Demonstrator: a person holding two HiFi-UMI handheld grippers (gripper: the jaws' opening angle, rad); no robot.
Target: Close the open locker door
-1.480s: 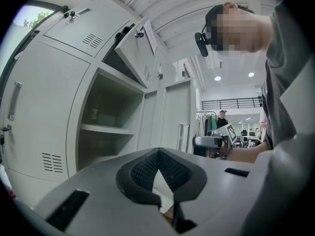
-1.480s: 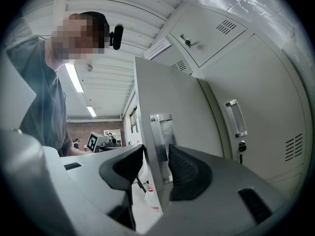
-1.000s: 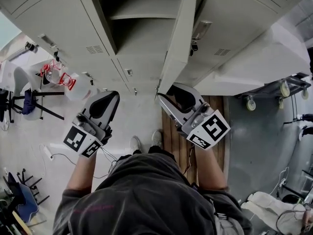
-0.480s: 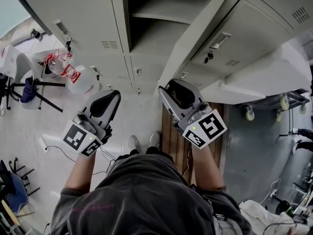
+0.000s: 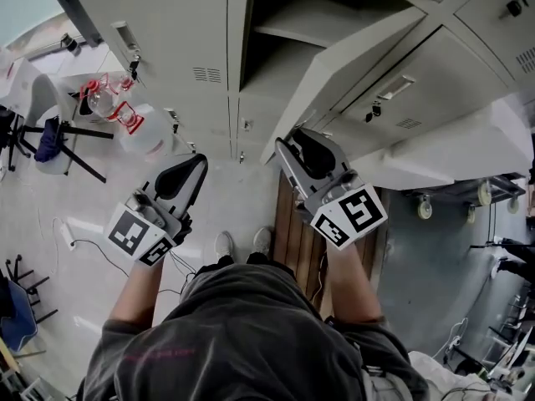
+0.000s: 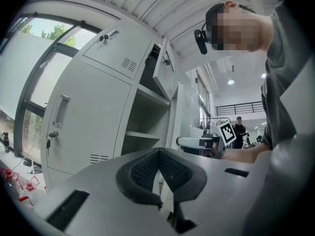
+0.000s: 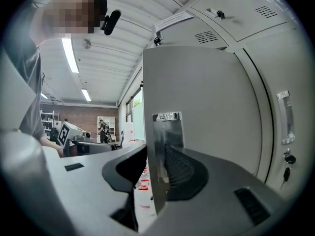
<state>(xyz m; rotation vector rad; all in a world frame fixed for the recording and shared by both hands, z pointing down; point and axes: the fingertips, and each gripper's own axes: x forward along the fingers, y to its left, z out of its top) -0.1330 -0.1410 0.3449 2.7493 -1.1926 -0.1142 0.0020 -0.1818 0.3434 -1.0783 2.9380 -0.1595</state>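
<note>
**Door's pinched but not home yet – watch the last bit of the swing**

Head view: the door stands well open, angled out from the locker. The right tool is clamped on its free edge low down. The left tool hangs beside it in front of the next locker, touching nothing.

Left gripper view: the left tool is pressed together and empty, with the open shelves just behind it. My guess is it sits close to where the door edge lands, so it could get clipped if it doesn't back off.

Right gripper view: the right tool is pinching the thin door edge right at the latch plate. That's smooth sheet metal, so I'd expect a fast push to slip the grip. Also, the inner jaw looks likely to get trapped against the frame if it isn't let go before the door seats.
</note>
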